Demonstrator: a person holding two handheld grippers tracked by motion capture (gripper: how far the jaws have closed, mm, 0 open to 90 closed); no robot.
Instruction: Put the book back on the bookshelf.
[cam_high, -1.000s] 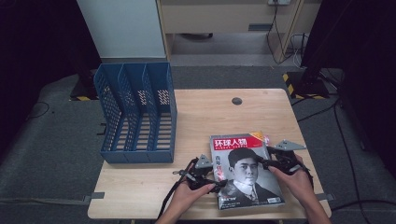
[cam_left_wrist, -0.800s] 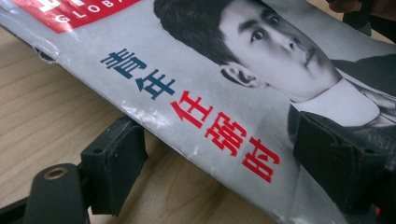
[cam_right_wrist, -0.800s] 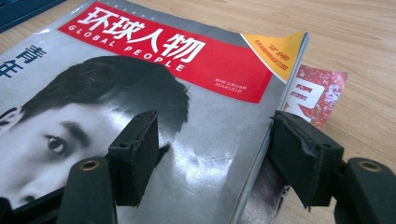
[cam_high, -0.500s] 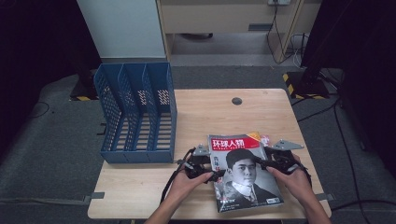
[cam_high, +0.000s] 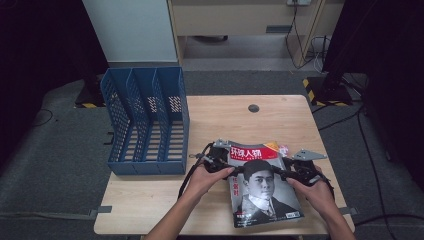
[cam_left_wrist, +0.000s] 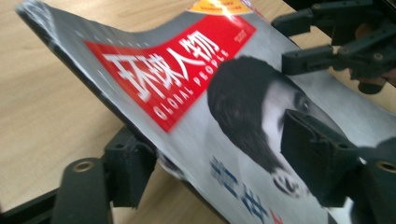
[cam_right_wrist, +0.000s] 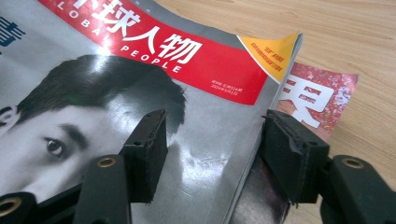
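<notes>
A magazine (cam_high: 262, 190) with a red title band and a black-and-white portrait lies at the table's near right. Its spine edge (cam_left_wrist: 116, 107) is lifted off the wood. My left gripper (cam_high: 227, 167) straddles that edge, one jaw under the spine and the other over the cover (cam_left_wrist: 219, 163); its jaws have just been closing with the magazine between them, and a gap remains. My right gripper (cam_high: 281, 172) straddles the opposite edge (cam_right_wrist: 210, 149), one jaw over the cover and one below the edge, also just closing and still apart. It shows across the cover in the left gripper view (cam_left_wrist: 285, 42).
A blue three-slot file rack (cam_high: 147, 120) stands at the table's left, its open side facing the magazine. A red printed sheet (cam_right_wrist: 317, 98) pokes out from under the magazine's far right corner. A dark round cable hole (cam_high: 253, 108) sits mid-table toward the far edge of the wooden top (cam_high: 225, 120).
My left hand has moved up and away from the near edge along the spine. The magazine's left side has risen and it has turned slightly. My right hand has stayed put.
</notes>
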